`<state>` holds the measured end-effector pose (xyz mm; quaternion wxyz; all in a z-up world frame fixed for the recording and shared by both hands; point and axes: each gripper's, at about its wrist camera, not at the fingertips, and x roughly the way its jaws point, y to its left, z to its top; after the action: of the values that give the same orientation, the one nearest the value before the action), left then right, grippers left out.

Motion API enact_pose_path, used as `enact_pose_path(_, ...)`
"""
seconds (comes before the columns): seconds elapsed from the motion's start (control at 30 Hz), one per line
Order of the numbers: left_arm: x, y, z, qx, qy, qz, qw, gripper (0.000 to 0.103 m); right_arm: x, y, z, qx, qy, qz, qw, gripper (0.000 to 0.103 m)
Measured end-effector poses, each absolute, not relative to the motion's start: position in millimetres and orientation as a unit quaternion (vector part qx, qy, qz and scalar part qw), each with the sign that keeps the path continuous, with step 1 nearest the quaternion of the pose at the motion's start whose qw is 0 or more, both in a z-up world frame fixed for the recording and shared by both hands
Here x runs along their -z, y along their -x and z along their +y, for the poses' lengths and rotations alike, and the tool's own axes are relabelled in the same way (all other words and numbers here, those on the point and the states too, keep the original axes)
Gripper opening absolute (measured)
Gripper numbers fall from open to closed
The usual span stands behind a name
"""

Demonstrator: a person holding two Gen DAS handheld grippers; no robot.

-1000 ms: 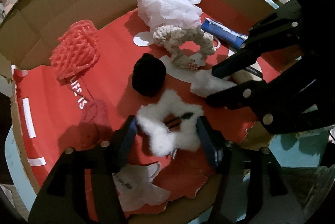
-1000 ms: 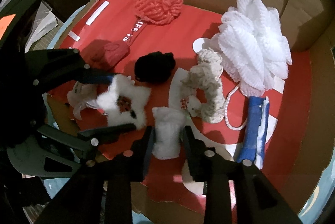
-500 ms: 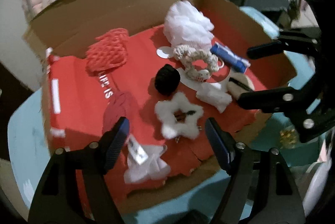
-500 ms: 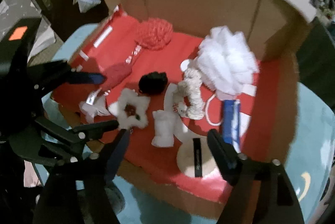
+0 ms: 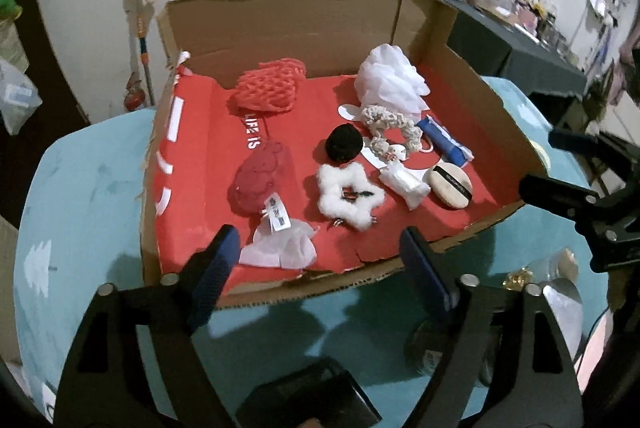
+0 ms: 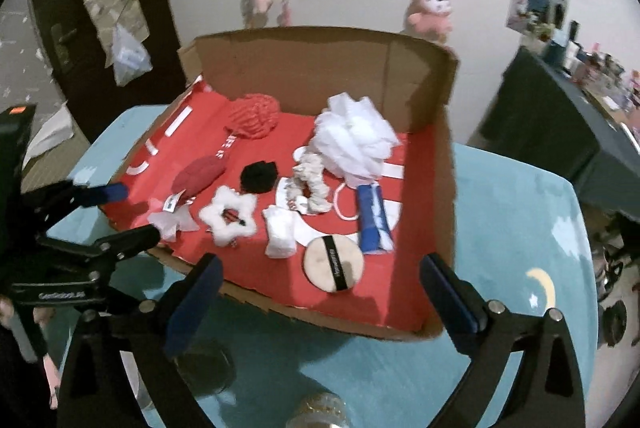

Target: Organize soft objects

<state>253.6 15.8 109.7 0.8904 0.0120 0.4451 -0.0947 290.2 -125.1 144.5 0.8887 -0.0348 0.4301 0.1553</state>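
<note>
table [image 5: 80, 196]: teal cover, carries the box; bare cloth on all sides of it, roomy on the right in the right wrist view.
box [image 5: 288, 16]: open cardboard tray, red floor; tall back wall and right wall, low torn front lip, left side nearly flat. Entry easiest over the front lip.
loofah [image 5: 390, 80]: white, big, back right, close to the right wall.
red net [image 5: 270, 88]: back centre, near the back wall.
red cloth [image 5: 258, 178]: front left, tag hanging off it.
star puff [image 5: 349, 194]: white, front centre, lies free.
scrunchie [image 5: 394, 122]: cream, touching the loofah's front.
black ball [image 5: 343, 142]: mid floor, between net and star puff.
white cloth [image 5: 280, 248]: flat at the front lip, below the tag.
white roll [image 5: 404, 182]: just right of the star puff, lies free.
pad [image 5: 452, 184]: round, tan, black band, front right.
blue tube [image 5: 442, 142]: beside the scrunchie, behind the pad.
left gripper [image 5: 320, 264]: jaws have just been opening, spread wide, nothing between them; hangs over the front lip.
right gripper [image 6: 320, 288]: jaws have just been opening, spread wide, empty; over the front lip near the pad.
progress: every soft item seen is in the box, spread in loose rows; judged nearly or fully done, perhaps only tidying left.
free room: red floor bare at far left and far right front.
</note>
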Motion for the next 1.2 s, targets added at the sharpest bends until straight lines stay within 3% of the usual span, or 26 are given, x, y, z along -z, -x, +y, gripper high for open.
enact_pose_path(1.2, -74.5, -263.4, 23.6, -0.008, -0.017, 0.467, 0.884, 0.086, -96.7, -294.8, -130.3, -0.075, 0.032, 0.447, 0.891, 0.103)
